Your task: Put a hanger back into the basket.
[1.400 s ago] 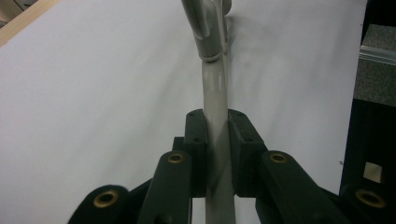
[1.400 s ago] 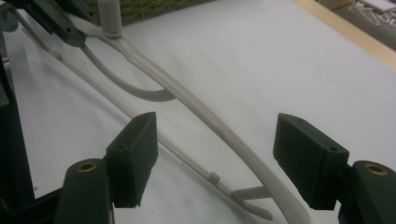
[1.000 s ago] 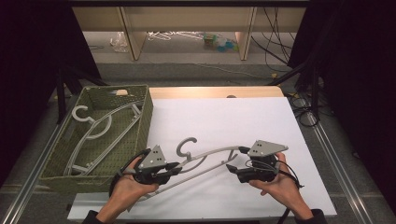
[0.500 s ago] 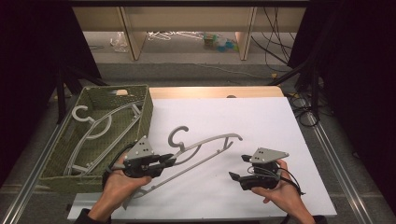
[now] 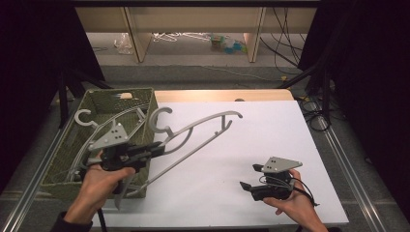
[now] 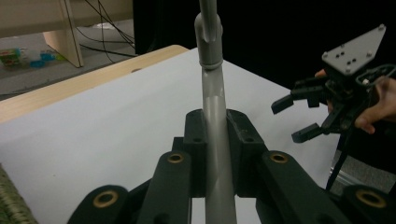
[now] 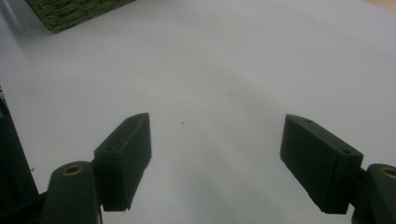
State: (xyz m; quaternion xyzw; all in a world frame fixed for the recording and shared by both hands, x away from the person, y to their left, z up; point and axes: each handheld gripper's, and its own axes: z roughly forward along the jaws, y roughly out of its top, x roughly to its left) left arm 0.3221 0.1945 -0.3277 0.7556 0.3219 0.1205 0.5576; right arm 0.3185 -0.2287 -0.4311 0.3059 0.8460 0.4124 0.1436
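While clamping hanger (image 6: 212, 121), left fingers (image 6: 194, 135) tight.

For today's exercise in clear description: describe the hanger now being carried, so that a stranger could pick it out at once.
Start at the white table top, then go to the green woven basket at its left edge. The grey plastic clothes hanger is held above the basket's right rim, clamped in the left hand-held gripper. Unlike the similar grey hangers lying inside the basket, it is lifted and tilted.

Bright overhead light on tabletop, dark surrounds, slightly soft pics.
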